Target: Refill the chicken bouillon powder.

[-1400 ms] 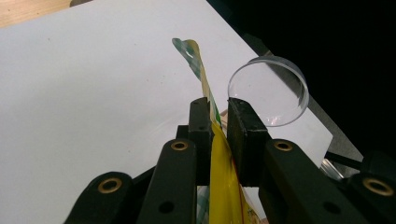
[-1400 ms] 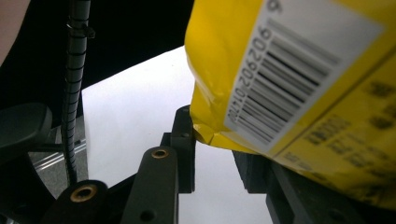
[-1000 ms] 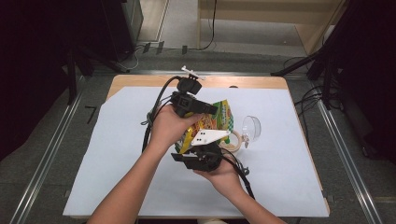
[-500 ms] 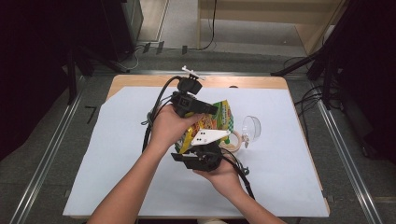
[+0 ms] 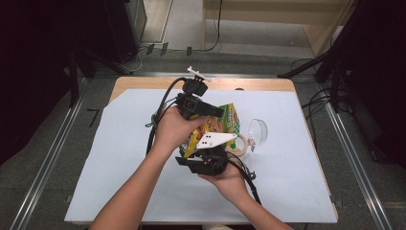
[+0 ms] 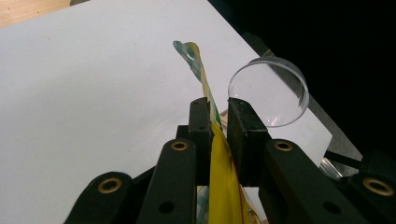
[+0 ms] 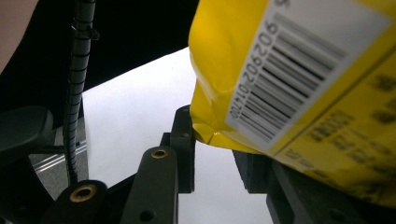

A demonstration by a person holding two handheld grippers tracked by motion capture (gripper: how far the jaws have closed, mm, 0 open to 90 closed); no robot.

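Observation:
A yellow and green snack bag (image 5: 225,122) is held up over the white sheet between both grippers. My left gripper (image 5: 218,114) reaches in from the left and is shut on the bag's thin top edge; in the left gripper view the yellow foil (image 6: 219,186) runs pinched between the jaws of that gripper (image 6: 218,112). My right gripper (image 5: 202,149), with its white plate, sits under the bag near the front. In the right gripper view the bag's barcode corner (image 7: 261,93) lies against the left jaw and covers the right one, so the right gripper (image 7: 212,135) is shut on it.
A clear plastic cup (image 5: 258,130) lies on its side just right of the bag, close beyond the left jaws (image 6: 273,88). A beige tape roll (image 5: 243,143) rests beside it. The white sheet (image 5: 119,158) covers the wooden table (image 5: 143,82); black cables trail from both grippers.

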